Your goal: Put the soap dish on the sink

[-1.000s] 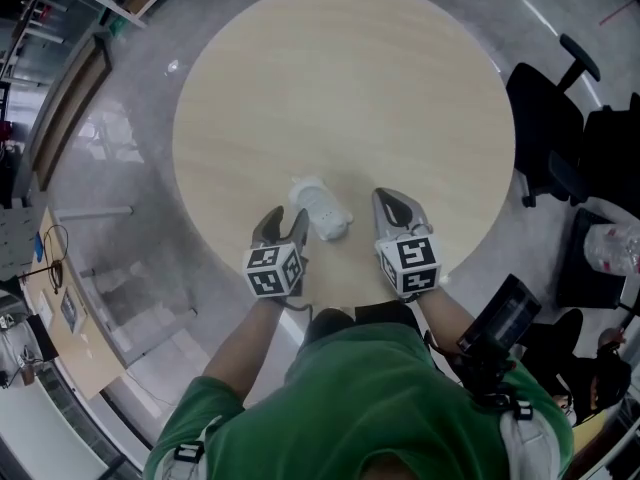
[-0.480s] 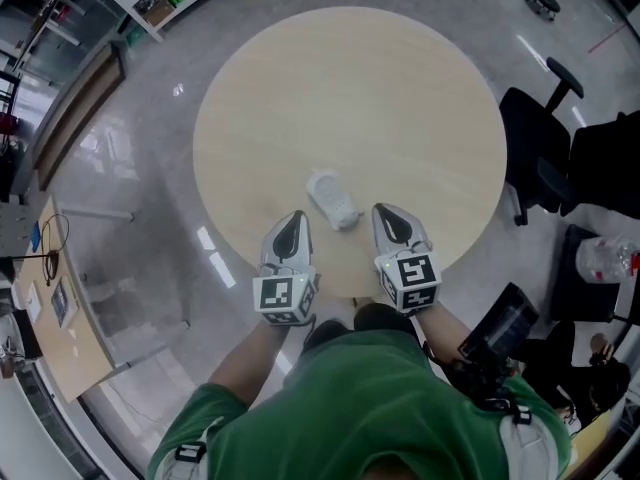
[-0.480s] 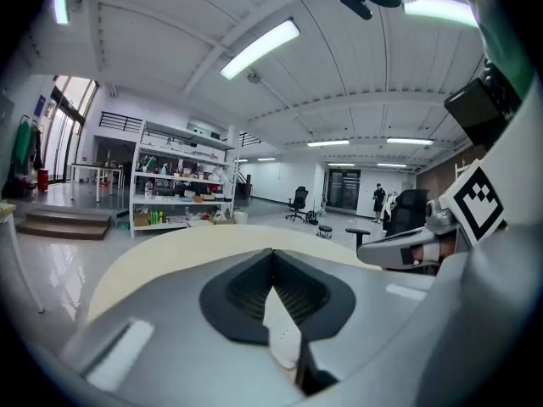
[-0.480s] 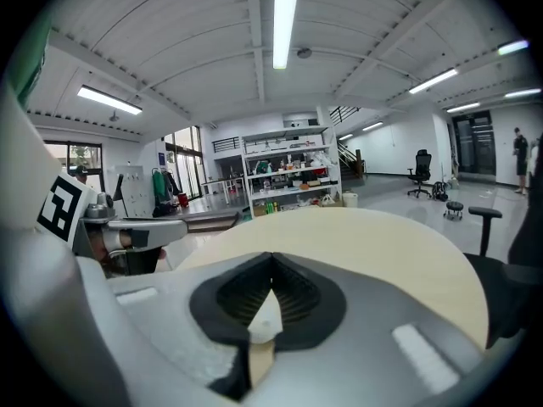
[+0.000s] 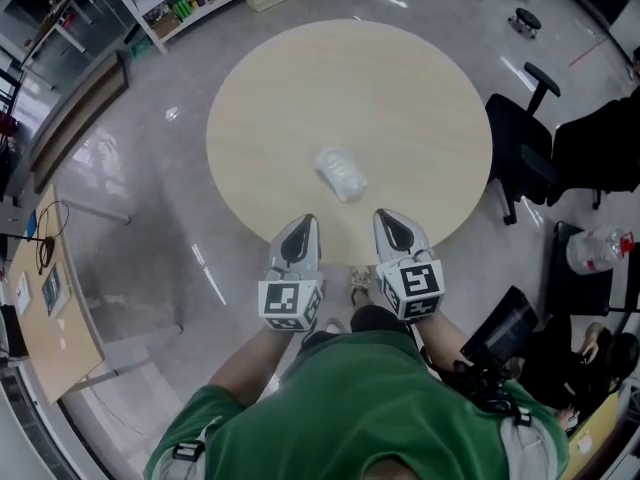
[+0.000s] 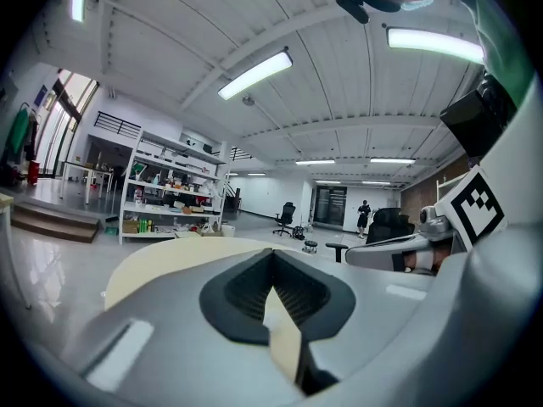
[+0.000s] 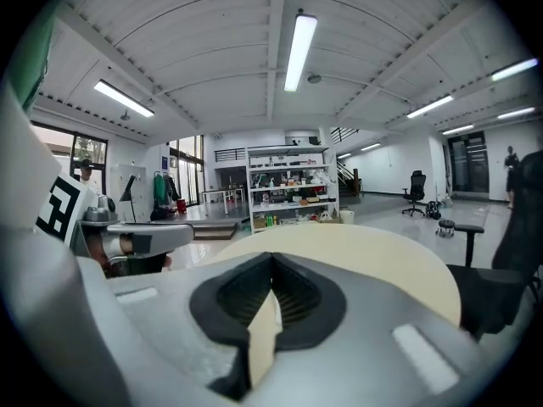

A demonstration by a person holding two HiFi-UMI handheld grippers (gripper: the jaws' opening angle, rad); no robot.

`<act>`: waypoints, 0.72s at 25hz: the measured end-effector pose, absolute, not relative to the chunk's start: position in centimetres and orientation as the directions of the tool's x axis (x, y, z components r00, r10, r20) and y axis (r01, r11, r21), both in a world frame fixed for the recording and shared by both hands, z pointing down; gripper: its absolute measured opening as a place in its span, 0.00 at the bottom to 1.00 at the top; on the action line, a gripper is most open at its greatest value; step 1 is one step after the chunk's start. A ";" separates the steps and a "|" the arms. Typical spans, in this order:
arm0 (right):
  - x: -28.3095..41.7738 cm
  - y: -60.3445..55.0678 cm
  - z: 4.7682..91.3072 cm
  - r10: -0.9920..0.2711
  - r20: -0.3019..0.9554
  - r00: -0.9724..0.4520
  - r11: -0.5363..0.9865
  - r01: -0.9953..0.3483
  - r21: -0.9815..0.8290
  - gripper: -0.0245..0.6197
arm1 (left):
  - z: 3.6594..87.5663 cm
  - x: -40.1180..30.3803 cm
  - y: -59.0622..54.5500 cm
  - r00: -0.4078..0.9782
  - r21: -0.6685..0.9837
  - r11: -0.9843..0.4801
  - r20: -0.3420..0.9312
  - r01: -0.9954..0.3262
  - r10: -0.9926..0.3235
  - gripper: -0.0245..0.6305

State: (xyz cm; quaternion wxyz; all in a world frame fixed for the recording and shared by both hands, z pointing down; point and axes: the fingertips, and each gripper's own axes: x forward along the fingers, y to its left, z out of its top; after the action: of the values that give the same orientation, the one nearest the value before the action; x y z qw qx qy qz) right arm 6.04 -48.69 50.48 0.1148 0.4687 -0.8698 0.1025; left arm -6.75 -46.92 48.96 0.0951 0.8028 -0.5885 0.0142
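Pale wood round desk (image 5: 300, 98) with one small whitish thing lying on it, which I'm taking to be the soap dish (image 5: 341, 174). It sits a bit toward the person's side of the desk's middle, on its own, with nothing touching it. The left tool (image 5: 303, 230) and right tool (image 5: 390, 223) both hang at the desk's near edge, well short of the dish, and each has its jaws pressed together with nothing between them. So progress-wise I'd say basically nothing is done yet: the dish isn't picked up, and I can't find a sink in any view (kind of a problem for this task). The grab, the carry and the set-down all look like they're still ahead. On views: only the head view shows the dish and how far the tools are from it. The two gripper views look out almost level over the desk top and miss the dish completely, but they do give the clearest look at the closed, empty pads, plus a shelving rack (image 7: 288, 189) beyond the desk's far side.
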 end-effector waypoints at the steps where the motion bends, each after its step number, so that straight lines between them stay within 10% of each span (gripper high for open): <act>1: 5.9 -47.6 50.2 -0.796 0.292 -0.530 0.536 -0.842 -0.067 0.04 | 48.8 -6.8 -45.8 0.313 0.139 -0.295 0.131 -0.945 -0.941 0.05; 18: 7.1 -35.8 45.3 -0.842 0.218 -0.494 0.500 -0.865 -0.028 0.04 | 45.0 -4.8 -35.9 0.373 0.138 -0.361 0.069 -0.922 -0.925 0.05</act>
State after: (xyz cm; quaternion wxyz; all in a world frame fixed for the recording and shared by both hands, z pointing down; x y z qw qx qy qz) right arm 7.10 -35.84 45.32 0.0881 0.4953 -0.8616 0.0668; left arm -4.82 -35.89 44.99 0.0766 0.8250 -0.5599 -0.0101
